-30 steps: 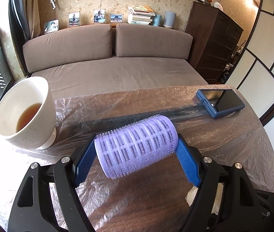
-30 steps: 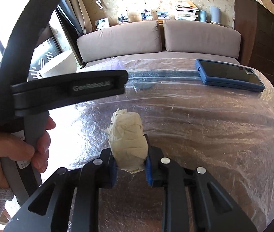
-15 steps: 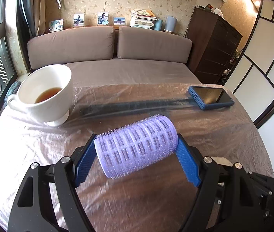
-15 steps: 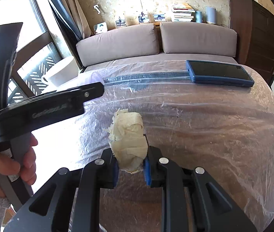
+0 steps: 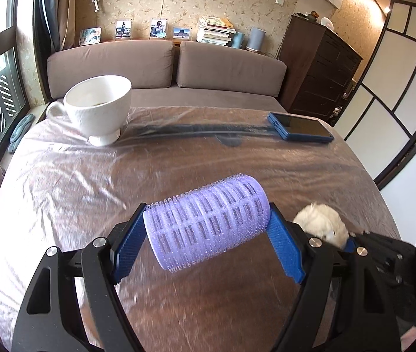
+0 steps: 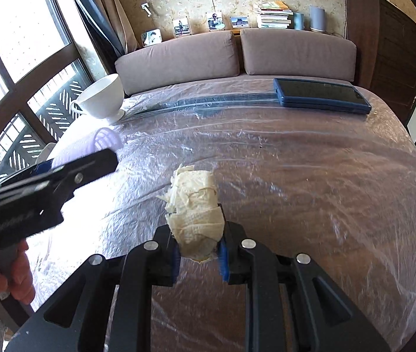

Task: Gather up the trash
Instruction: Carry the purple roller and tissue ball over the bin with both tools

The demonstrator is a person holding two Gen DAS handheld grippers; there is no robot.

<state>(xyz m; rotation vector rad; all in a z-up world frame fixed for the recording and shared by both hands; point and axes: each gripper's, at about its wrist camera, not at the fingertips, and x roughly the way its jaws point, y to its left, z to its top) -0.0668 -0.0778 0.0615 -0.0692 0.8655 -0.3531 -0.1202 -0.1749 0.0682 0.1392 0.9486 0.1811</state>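
My left gripper (image 5: 208, 231) is shut on a purple hair roller (image 5: 206, 221), held crosswise between its blue pads above the table. The roller's end also shows in the right wrist view (image 6: 102, 140). My right gripper (image 6: 197, 253) is shut on a crumpled white tissue wad (image 6: 194, 208), which sticks up from the pads above the table. The wad shows in the left wrist view (image 5: 322, 220) just right of the left gripper.
The round table (image 5: 61, 182) is covered in clear plastic film. A white cup of tea (image 5: 99, 108) stands at the far left, a blue-cased phone (image 5: 300, 130) at the far right, a dark strip (image 5: 196, 129) between them. A sofa (image 5: 163, 67) lies behind.
Both grippers have pulled back toward the near edge and the table looks farther away. The left gripper has drawn back beside the right one. Both still hold their objects.
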